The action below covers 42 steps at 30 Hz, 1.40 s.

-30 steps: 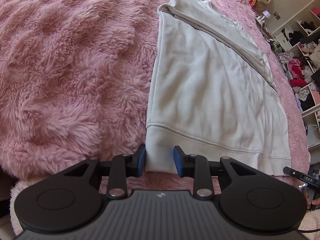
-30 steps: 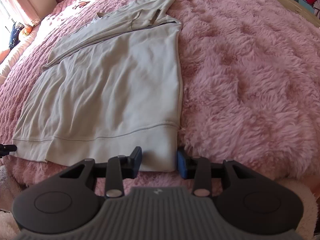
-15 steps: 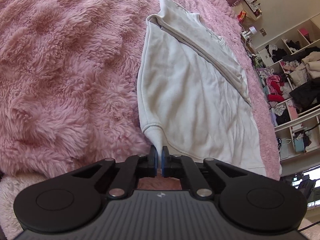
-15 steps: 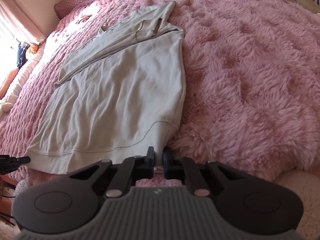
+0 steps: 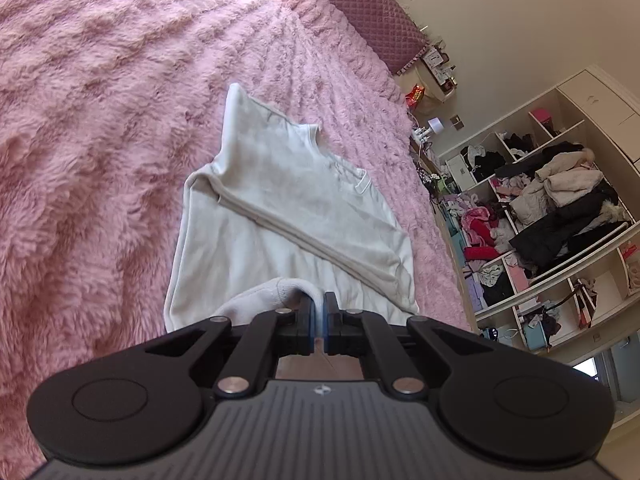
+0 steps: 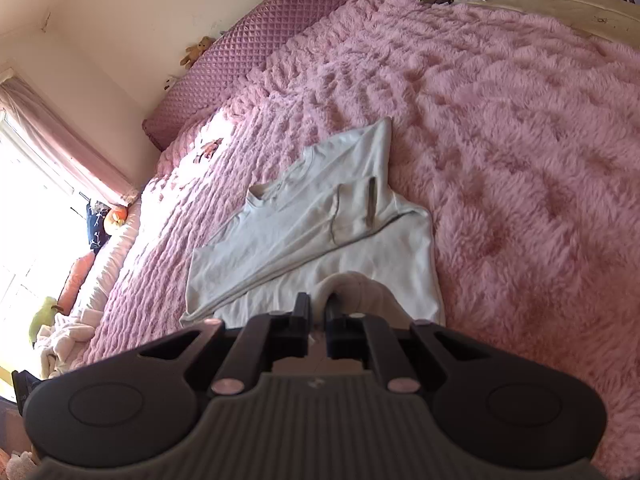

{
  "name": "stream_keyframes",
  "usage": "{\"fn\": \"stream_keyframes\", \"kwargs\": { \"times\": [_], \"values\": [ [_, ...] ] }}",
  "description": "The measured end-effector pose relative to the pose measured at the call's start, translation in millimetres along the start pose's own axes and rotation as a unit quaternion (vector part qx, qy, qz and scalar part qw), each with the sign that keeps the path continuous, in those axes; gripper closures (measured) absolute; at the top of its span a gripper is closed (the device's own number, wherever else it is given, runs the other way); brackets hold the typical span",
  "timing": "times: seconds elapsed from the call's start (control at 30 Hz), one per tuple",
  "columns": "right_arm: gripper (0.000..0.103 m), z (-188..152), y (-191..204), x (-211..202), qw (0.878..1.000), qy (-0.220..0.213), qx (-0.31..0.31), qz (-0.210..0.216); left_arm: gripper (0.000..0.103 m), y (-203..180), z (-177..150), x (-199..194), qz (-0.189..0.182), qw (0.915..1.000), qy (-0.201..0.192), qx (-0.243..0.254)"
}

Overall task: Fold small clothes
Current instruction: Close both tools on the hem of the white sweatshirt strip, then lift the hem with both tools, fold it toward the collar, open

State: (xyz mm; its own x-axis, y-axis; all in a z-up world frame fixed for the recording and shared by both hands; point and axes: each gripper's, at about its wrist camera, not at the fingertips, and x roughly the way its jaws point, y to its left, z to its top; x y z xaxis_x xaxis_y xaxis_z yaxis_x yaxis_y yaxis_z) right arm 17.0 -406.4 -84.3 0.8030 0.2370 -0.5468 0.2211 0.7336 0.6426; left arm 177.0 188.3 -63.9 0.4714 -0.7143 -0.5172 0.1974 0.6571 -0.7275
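One cream-white long-sleeved cotton top (image 5: 280, 216) lies on one fluffy pink fur bed cover (image 5: 88, 128). Two black two-finger grippers, left (image 5: 319, 320) and right (image 6: 318, 320), each pinch it. One quilted mauve headboard cushion (image 6: 256, 52) sits at twelve o'clock, one small brown teddy bear (image 6: 196, 50) on it.

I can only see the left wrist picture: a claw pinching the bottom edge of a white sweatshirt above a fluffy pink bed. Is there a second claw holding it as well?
Observer: Yes. The right claw is shut on the white sweatshirt at the hem's other corner, which is lifted off the pink blanket.
Operator: What is on that side of the room?
Observer: A bright window with a pink curtain.
Operator: Anything cute over there?
Observer: A small teddy bear sits on top of the quilted headboard cushion.
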Motion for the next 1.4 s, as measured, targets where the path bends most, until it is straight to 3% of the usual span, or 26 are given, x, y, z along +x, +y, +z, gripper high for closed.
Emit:
{"fn": "stream_keyframes", "kwargs": {
  "times": [0.33, 0.6, 0.87, 1.07, 1.2, 1.3, 1.33, 1.4],
  "values": [
    [0.101, 114.4, 17.4, 82.0, 0.997, -0.077, 0.003, 0.009, 0.100, -8.2, 113.5, 57.3, -0.016, 0.9972, -0.071, 0.016],
    [0.101, 178.6, 28.2, 171.0, 0.995, -0.096, 0.004, -0.008, 0.100, 0.6, 175.9, 127.1, 0.015, 0.9970, -0.076, 0.006],
    [0.101, 203.9, 8.5, 252.3, 0.995, -0.081, 0.028, -0.051, 0.100, 32.3, 194.4, 188.7, 0.072, 0.9958, -0.055, -0.016],
    [0.101, 203.4, -5.8, 292.0, 0.994, -0.072, 0.029, -0.083, 0.100, 52.0, 196.5, 214.3, 0.092, 0.9936, -0.054, -0.038],
    [0.101, 202.5, -15.5, 309.6, 0.993, -0.066, 0.023, -0.096, 0.094, 53.7, 197.0, 222.6, 0.127, 0.9898, -0.052, -0.040],
    [0.082, 203.1, -16.7, 314.0, 0.991, -0.073, 0.011, -0.111, 0.081, 55.1, 198.1, 212.5, 0.114, 0.9898, -0.068, -0.051],
    [0.070, 203.2, -16.2, 311.6, 0.990, -0.079, 0.003, -0.116, 0.080, 54.7, 197.9, 207.1, 0.107, 0.9903, -0.074, -0.048],
    [0.071, 202.5, -15.7, 303.0, 0.990, -0.080, -0.015, -0.116, 0.080, 51.8, 196.2, 192.4, 0.091, 0.9922, -0.080, -0.028]
  ]
}}
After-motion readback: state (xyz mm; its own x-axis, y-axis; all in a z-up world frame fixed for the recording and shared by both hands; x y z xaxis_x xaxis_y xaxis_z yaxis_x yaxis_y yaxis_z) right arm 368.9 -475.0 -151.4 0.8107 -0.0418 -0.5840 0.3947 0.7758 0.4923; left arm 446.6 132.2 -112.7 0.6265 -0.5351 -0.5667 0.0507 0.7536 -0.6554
